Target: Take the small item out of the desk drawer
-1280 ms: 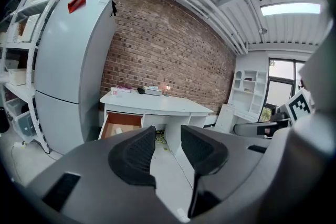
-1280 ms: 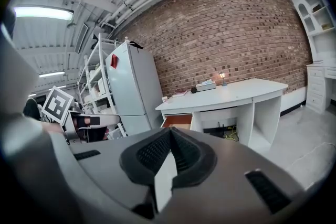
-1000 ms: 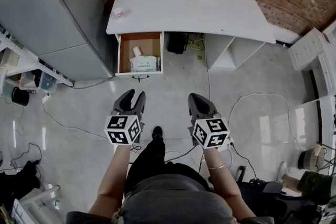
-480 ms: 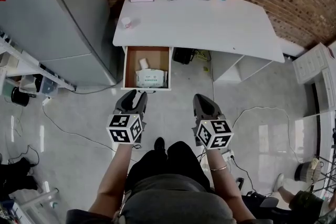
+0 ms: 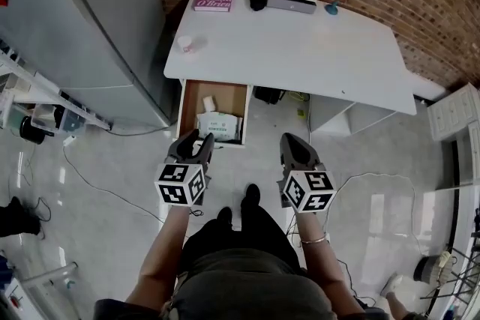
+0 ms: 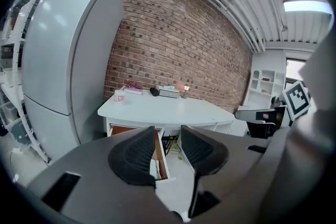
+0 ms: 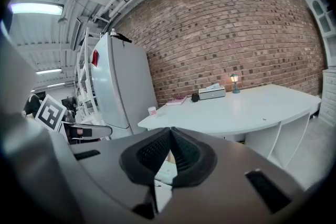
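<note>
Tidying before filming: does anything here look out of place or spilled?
Only the drawer stands out: it hangs open below the white desk's left end, a white packet and a small item inside. Nothing looks spilled or broken.

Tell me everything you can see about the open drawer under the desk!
The drawer is a shallow box, white on the outside and brown like wood on the inside. It stands wide open, slid out from under the white desk at its left end as the head view shows it, and it sits level above the floor. A white packet lies in it near the front, and a small white item lies just behind the packet.
</note>
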Available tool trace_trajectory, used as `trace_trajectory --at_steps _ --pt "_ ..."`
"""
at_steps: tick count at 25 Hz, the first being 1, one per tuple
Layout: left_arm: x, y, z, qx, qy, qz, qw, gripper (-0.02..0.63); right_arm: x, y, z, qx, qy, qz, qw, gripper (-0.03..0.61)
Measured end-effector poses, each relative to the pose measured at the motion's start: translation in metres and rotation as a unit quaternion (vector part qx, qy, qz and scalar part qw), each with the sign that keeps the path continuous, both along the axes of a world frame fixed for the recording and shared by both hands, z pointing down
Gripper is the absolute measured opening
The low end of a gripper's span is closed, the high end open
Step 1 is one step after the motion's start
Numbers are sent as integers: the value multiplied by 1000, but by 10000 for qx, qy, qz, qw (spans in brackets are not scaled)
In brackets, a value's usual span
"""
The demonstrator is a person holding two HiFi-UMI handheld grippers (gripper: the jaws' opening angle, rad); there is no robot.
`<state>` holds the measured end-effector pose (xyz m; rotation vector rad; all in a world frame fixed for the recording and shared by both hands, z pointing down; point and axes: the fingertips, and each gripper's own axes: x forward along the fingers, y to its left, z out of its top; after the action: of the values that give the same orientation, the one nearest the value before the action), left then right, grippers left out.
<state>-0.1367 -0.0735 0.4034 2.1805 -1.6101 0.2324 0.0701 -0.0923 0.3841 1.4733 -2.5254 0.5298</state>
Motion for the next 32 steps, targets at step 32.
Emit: trace_trajectory --at_steps 32 --pt "-16 -74 73 -828 -111 -1517 9849 169 -72 -105 61 -653 18 -2062 9763 5"
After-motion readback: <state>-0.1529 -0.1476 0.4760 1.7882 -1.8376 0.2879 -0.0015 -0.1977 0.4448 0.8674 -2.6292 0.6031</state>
